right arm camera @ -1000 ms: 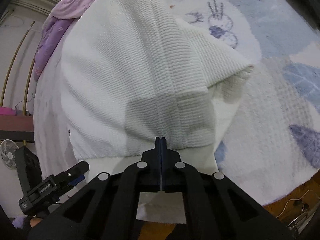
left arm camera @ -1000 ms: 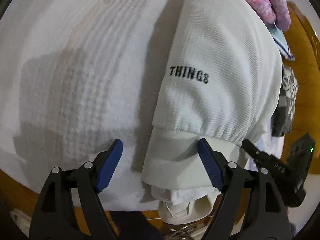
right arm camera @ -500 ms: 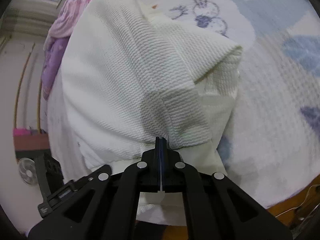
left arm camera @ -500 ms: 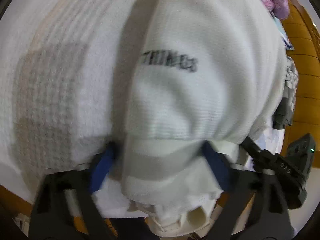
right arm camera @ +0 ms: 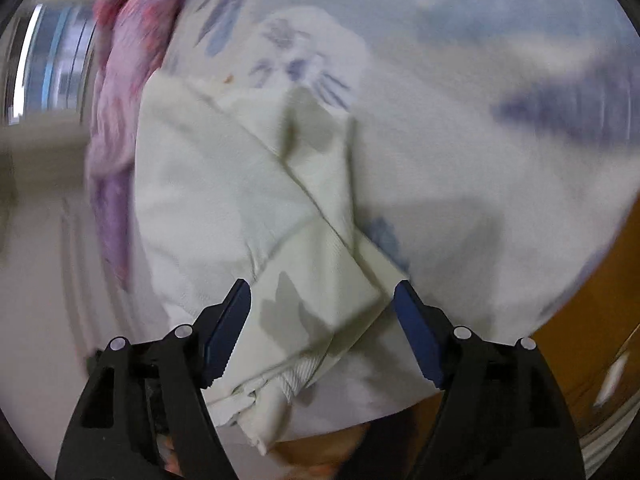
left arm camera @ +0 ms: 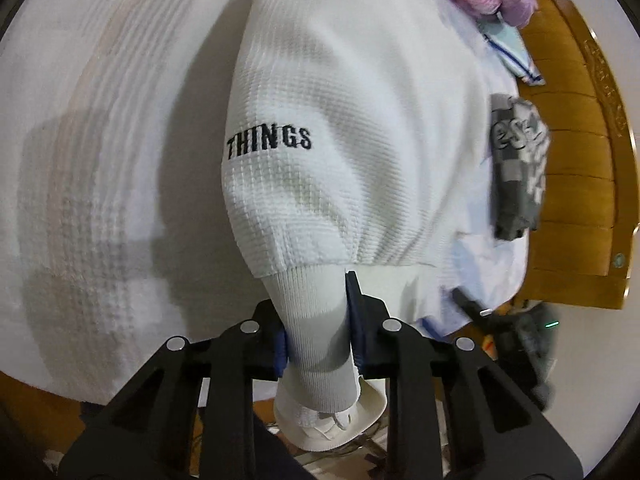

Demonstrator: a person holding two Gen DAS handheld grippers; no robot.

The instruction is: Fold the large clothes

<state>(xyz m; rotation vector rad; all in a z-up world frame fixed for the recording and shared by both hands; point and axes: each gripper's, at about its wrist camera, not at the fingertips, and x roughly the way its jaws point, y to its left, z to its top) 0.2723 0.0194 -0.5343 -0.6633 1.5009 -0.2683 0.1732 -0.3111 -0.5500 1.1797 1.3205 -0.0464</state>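
Note:
A white waffle-knit sweatshirt (left arm camera: pixel 352 120) with black "THINGS" lettering lies folded on the bed. My left gripper (left arm camera: pixel 318 312) is shut on its ribbed hem band (left arm camera: pixel 312 312) at the bed's near edge. In the right wrist view the same garment (right arm camera: pixel 224 208) lies folded and blurred on the sheet. My right gripper (right arm camera: pixel 322 308) is open, its blue pads either side of the garment's near corner, holding nothing.
A white textured bedsheet (left arm camera: pixel 100 140) with blue prints (right arm camera: pixel 540 112) covers the bed. A pink-purple blanket (right arm camera: pixel 120 80) lies at the far side. A grey patterned garment (left arm camera: pixel 518 168) and a wooden headboard (left arm camera: pixel 580 160) are at the right. The bed edge is near.
My left gripper has closed on the ribbed hem band. My right gripper has opened and let go of the garment, which now lies flatter on the bed.

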